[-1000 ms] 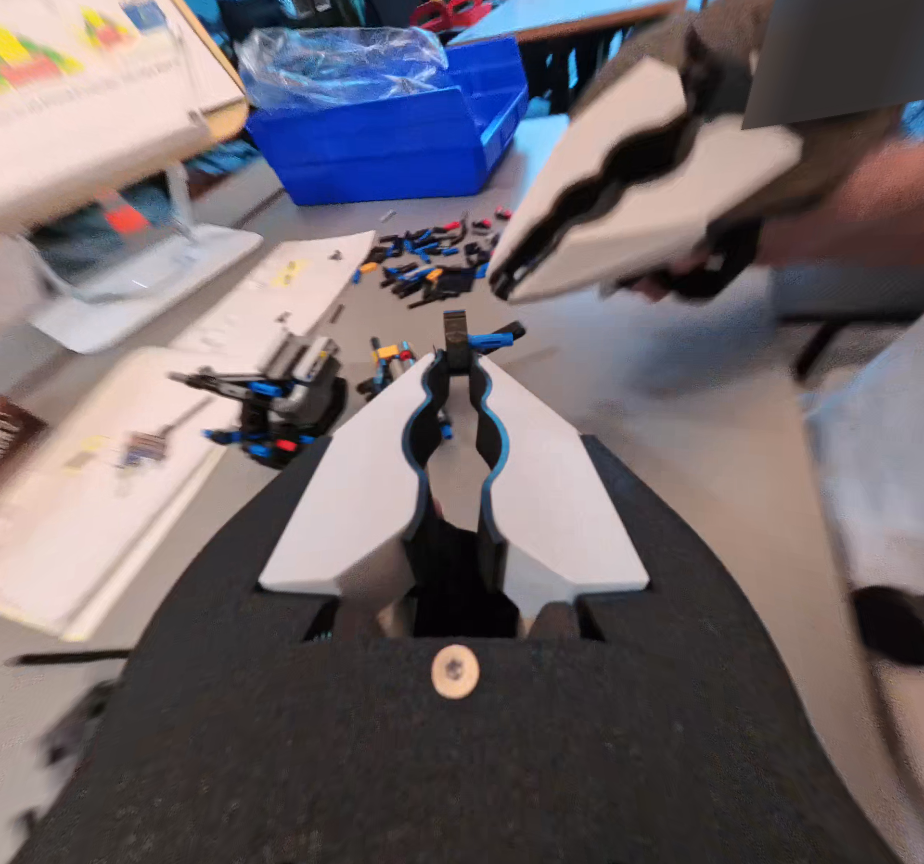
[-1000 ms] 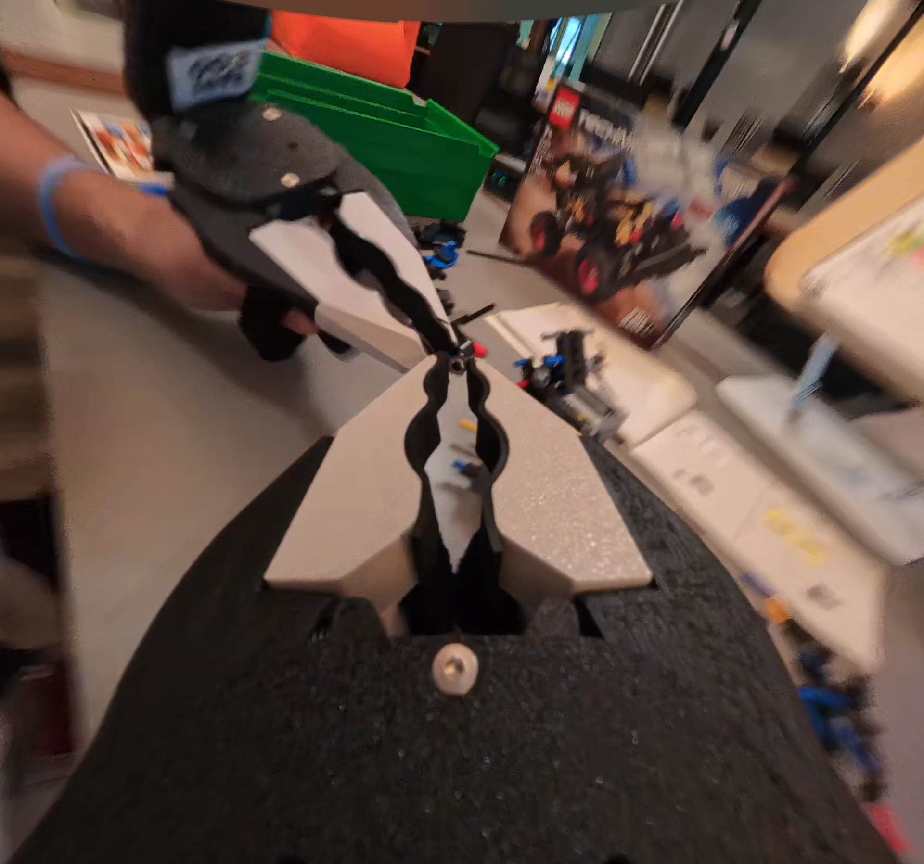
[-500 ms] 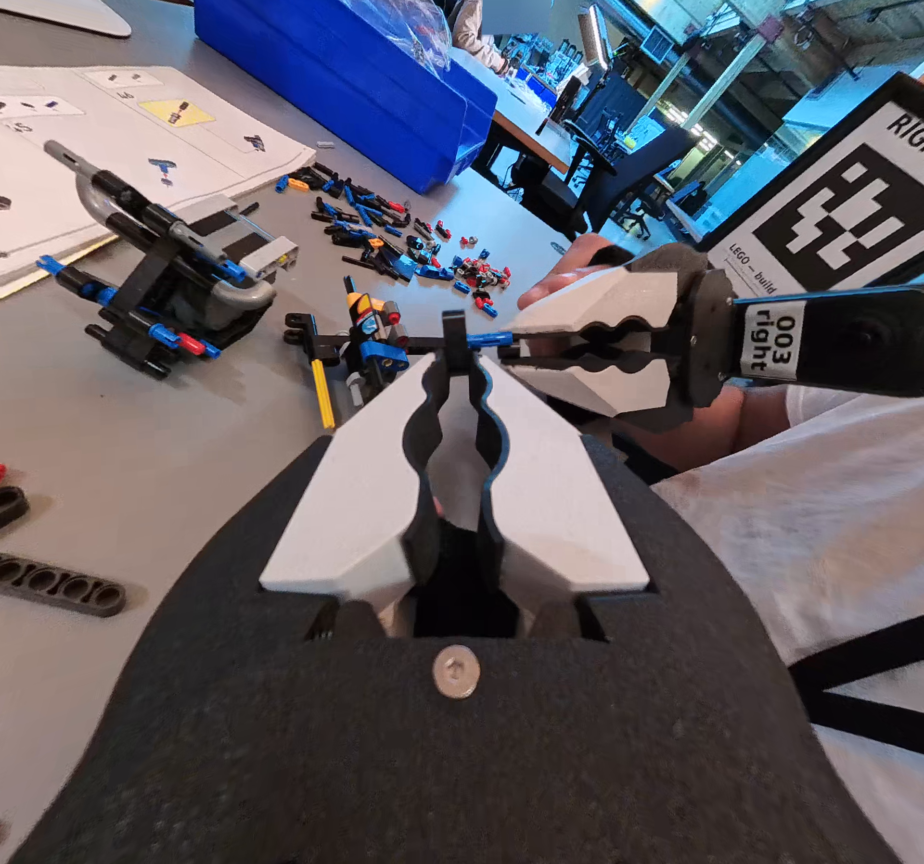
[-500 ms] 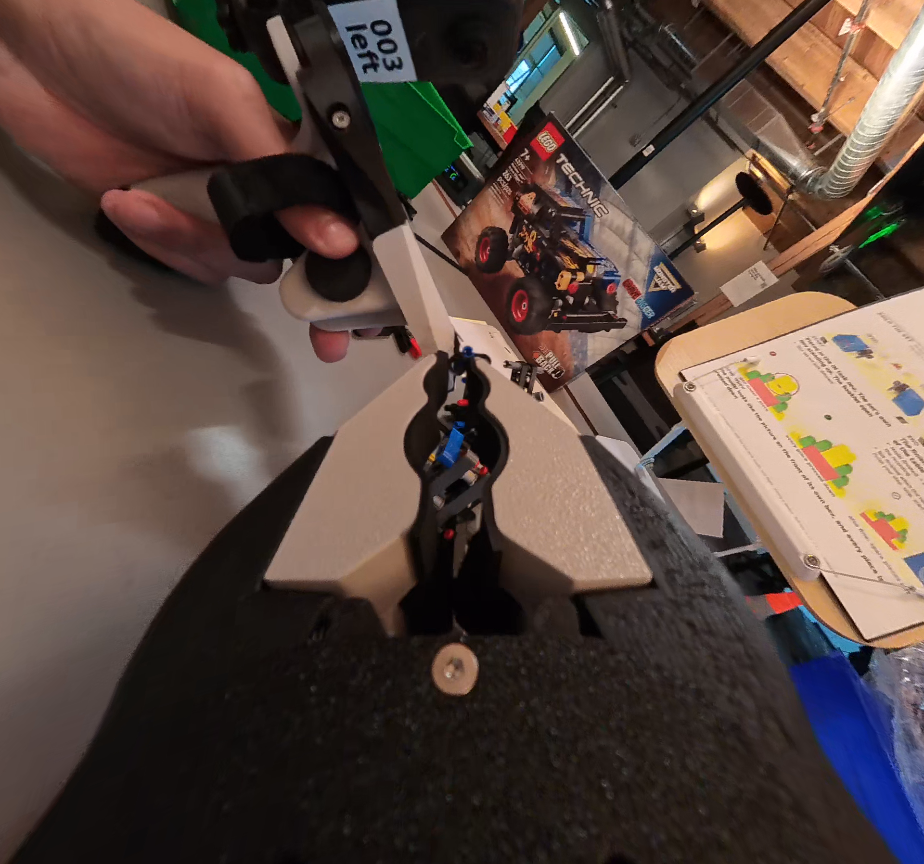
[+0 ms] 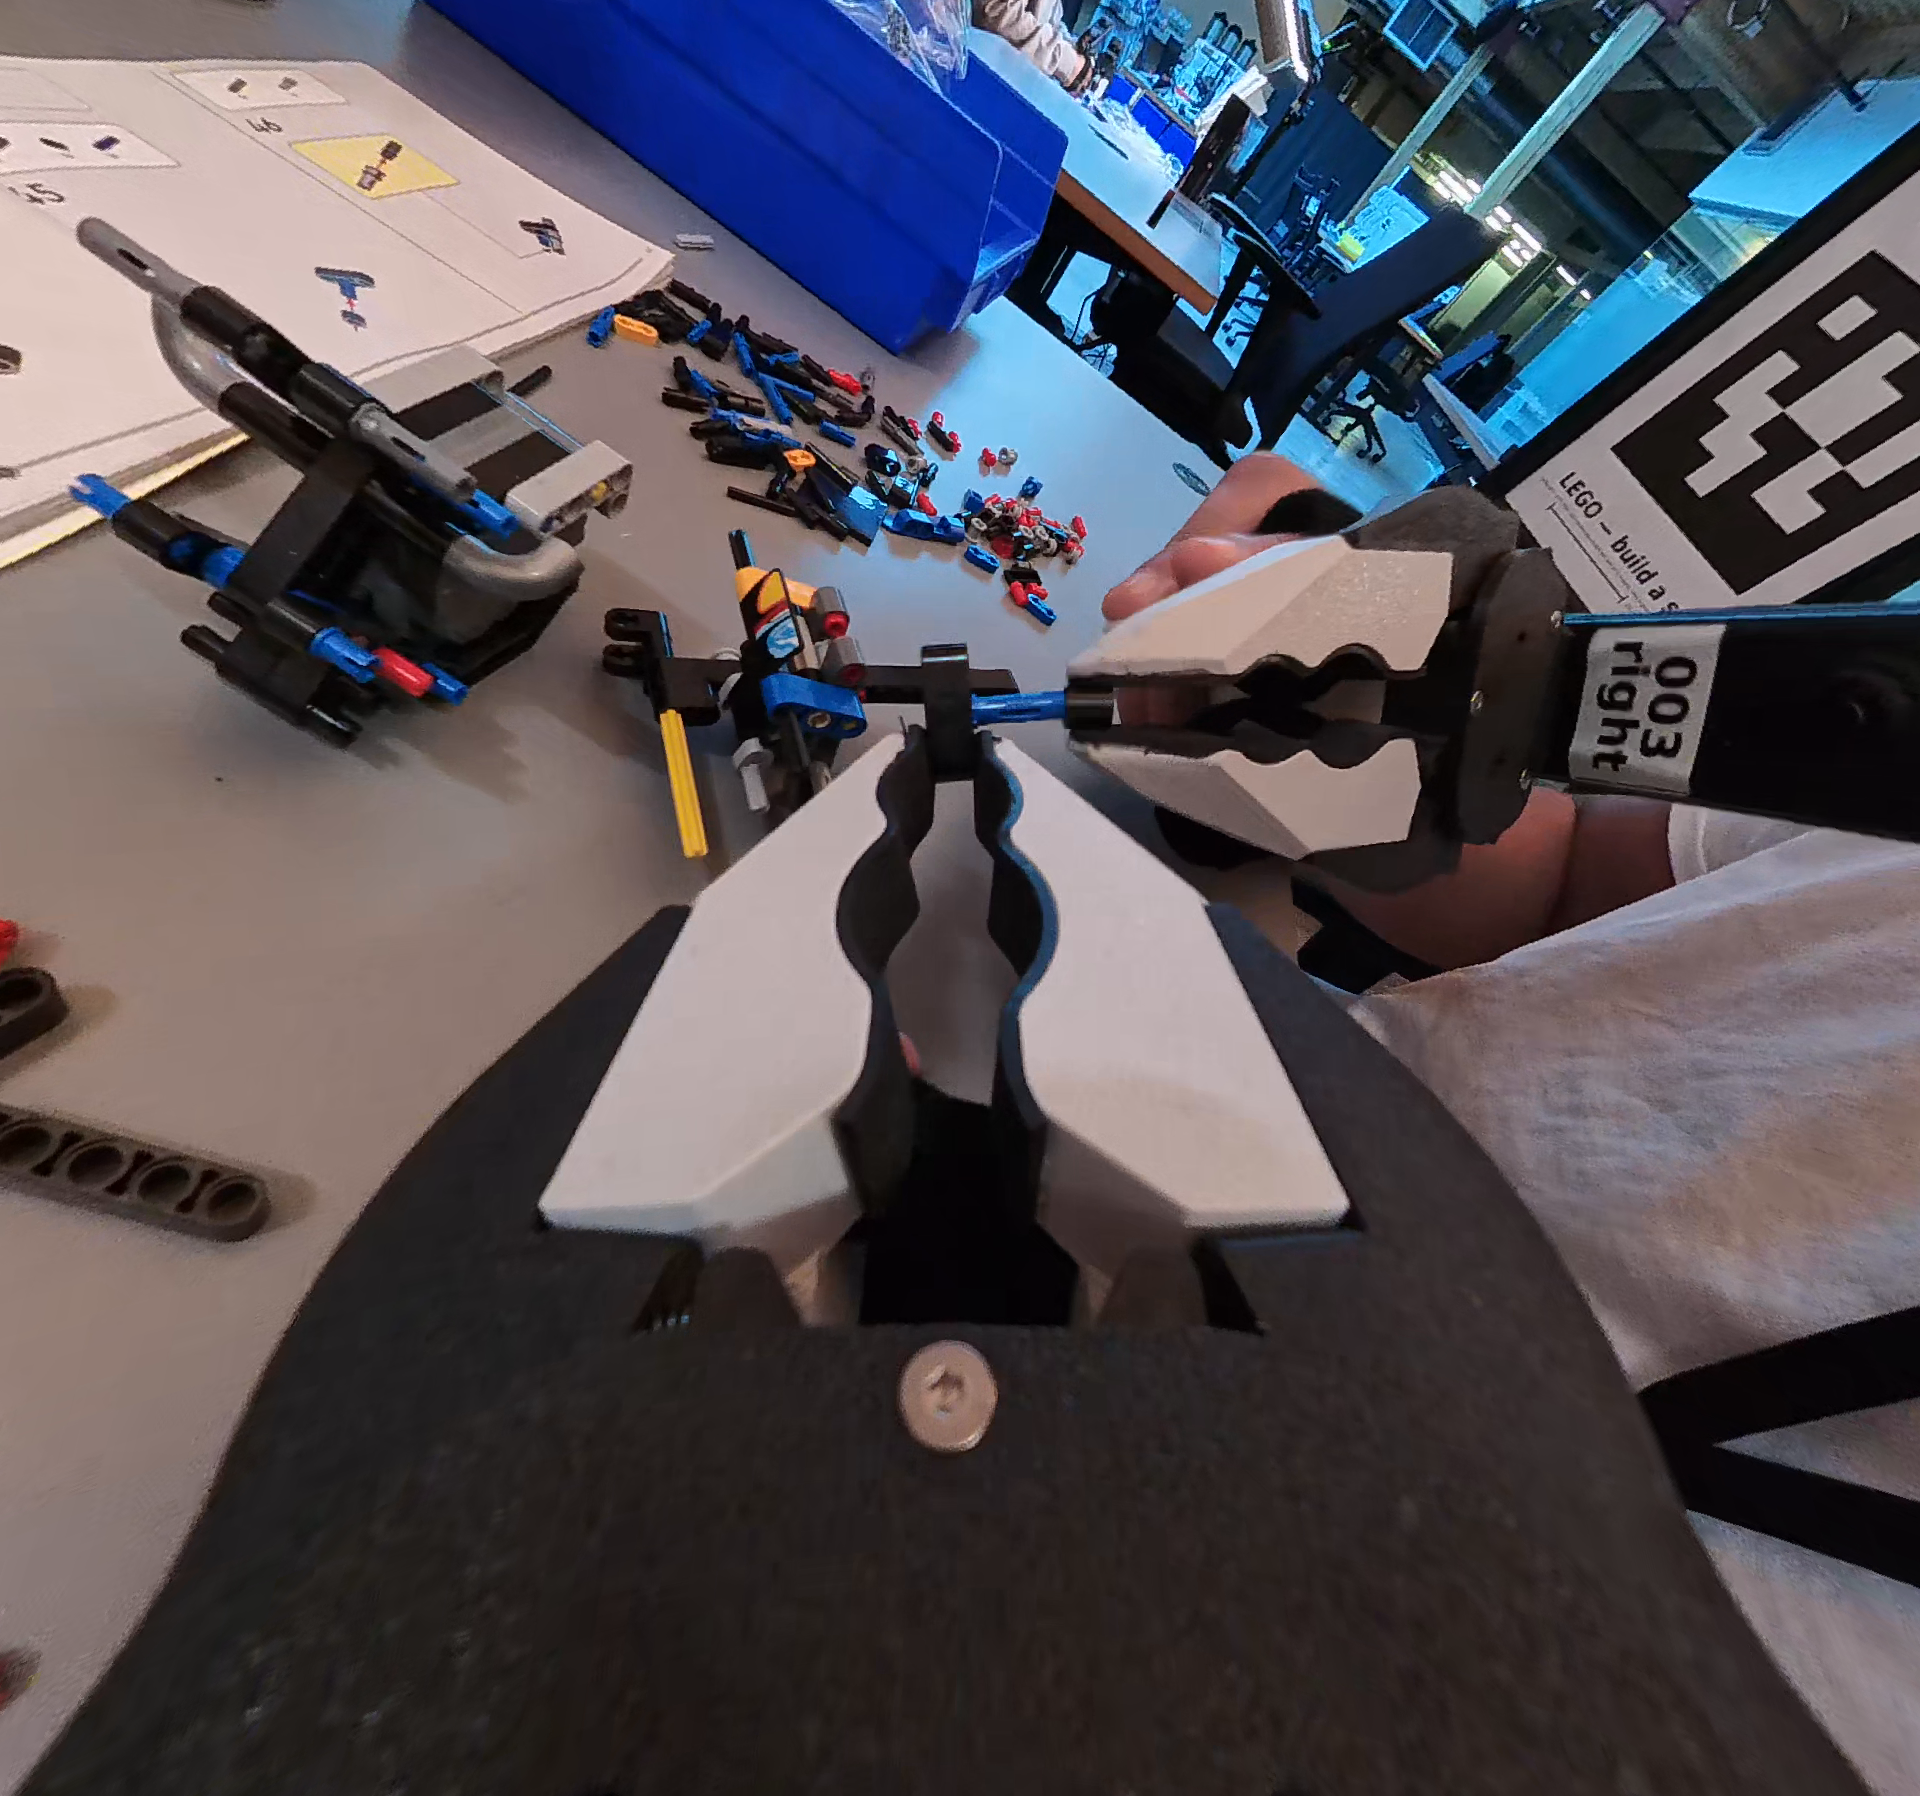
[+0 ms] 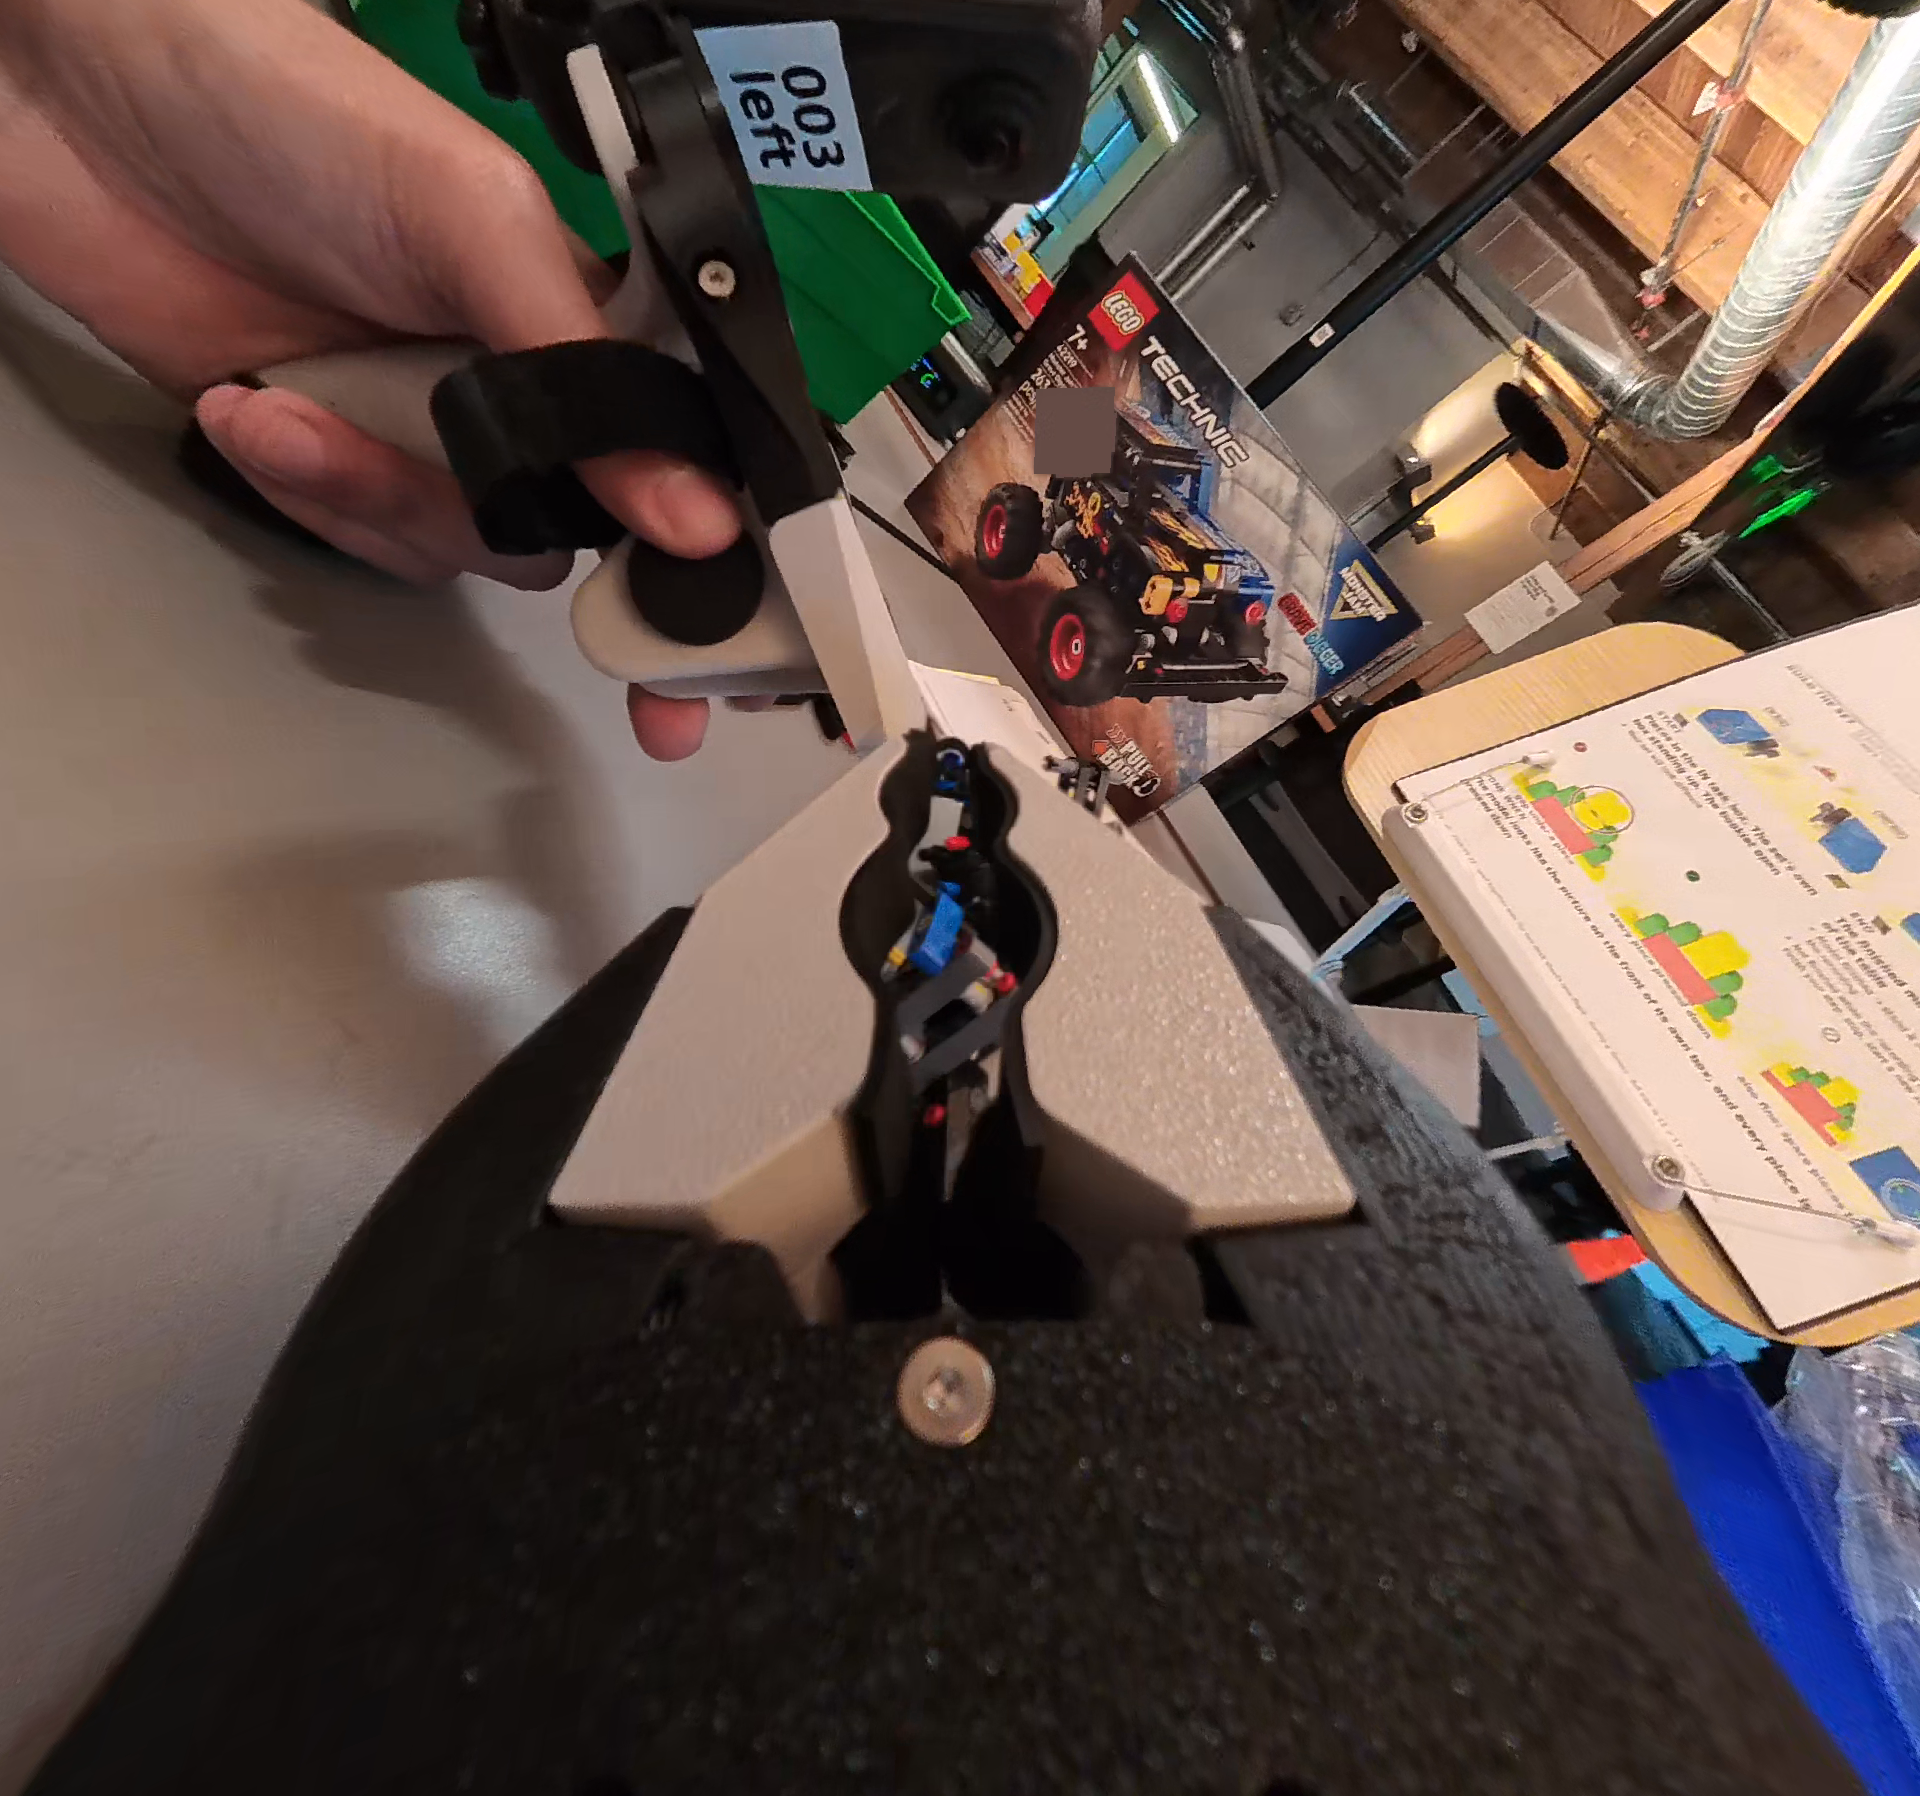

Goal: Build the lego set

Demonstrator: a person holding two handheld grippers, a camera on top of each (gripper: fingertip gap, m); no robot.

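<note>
The left hand-held gripper (image 5: 943, 744) is clamped on a black piece of a small lego assembly (image 5: 790, 681) above the grey counter (image 5: 312, 915). The right hand-held gripper (image 5: 1081, 707) pinches its blue pin (image 5: 1013, 705). Loose pieces (image 5: 831, 458) lie beyond.

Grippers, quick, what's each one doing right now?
Left gripper: shut on the black piece.
Right gripper: shut on the blue pin.
</note>
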